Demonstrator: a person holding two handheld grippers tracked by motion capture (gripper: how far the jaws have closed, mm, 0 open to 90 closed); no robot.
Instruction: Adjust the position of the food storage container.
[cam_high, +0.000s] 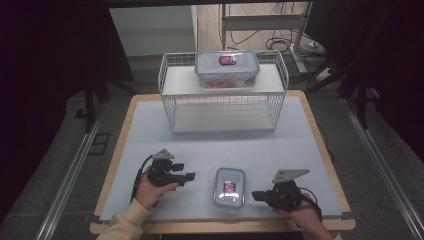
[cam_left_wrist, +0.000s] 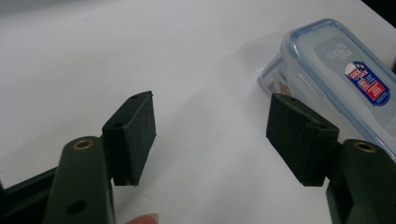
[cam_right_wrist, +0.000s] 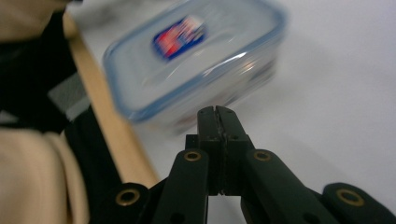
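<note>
A small clear plastic container (cam_high: 229, 187) with a blue-rimmed lid and a red and blue label lies on the table near the front edge, between my two grippers. My left gripper (cam_high: 190, 176) sits just left of it, open, jaws pointing toward it; its own view has the container (cam_left_wrist: 336, 84) beyond the right pad (cam_left_wrist: 299, 137) with nothing between the pads. To the container's right, my right gripper (cam_high: 256, 195) is shut and empty, tips aimed at it. Its view puts the container (cam_right_wrist: 196, 60) just past the closed fingertips (cam_right_wrist: 217, 116).
A white wire rack (cam_high: 223, 95) stands at the back of the table with a larger lidded container (cam_high: 227, 69) on its top shelf. The pale blue mat (cam_high: 280, 150) covers the wooden tabletop. A cream sleeve (cam_right_wrist: 37, 172) fills the left of the right gripper view.
</note>
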